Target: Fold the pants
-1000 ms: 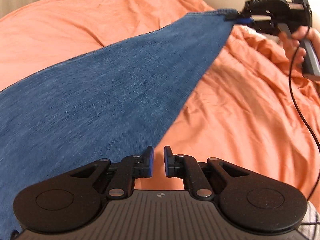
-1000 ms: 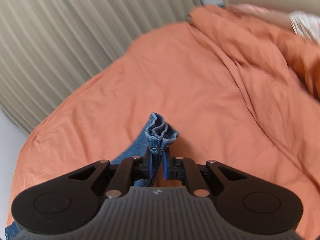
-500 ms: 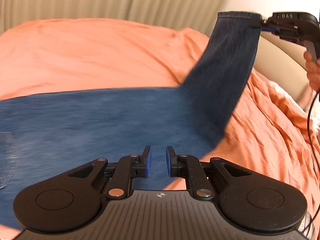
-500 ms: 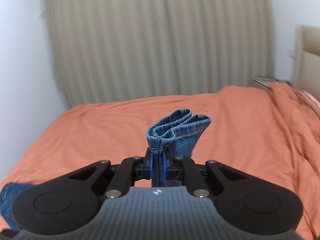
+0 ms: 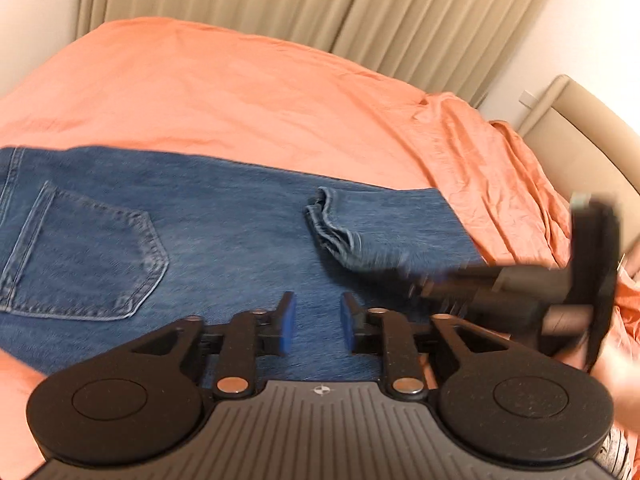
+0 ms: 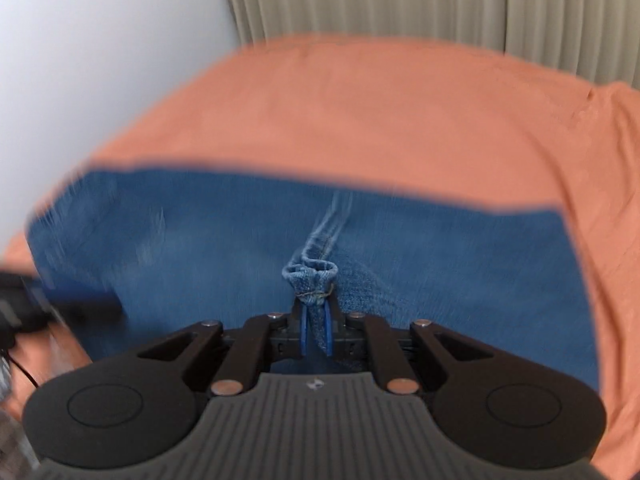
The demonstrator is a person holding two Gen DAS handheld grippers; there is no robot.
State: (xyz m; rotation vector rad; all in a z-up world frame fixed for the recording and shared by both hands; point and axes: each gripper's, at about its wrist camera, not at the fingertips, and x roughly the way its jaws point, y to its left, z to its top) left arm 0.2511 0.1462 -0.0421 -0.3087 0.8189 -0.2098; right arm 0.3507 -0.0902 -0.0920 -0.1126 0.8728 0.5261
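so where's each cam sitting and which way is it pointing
Left wrist: on the left claw, open and empty, looking across the jeans on the orange bed toward the curtain; the right claw shows blurred at right.
Right wrist: on the right claw, shut on the hem, low over the jeans, facing the curtain.
Shared: jeans, bed, curtain.

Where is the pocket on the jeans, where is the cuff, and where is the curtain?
Pocket (image 5: 86, 256), left wrist view, middle of the stitched back pocket.
Cuff (image 6: 311, 278), right wrist view, bunched hem above the right gripper (image 6: 315, 334).
Curtain (image 5: 320, 4), left wrist view, beige pleats behind the bed.
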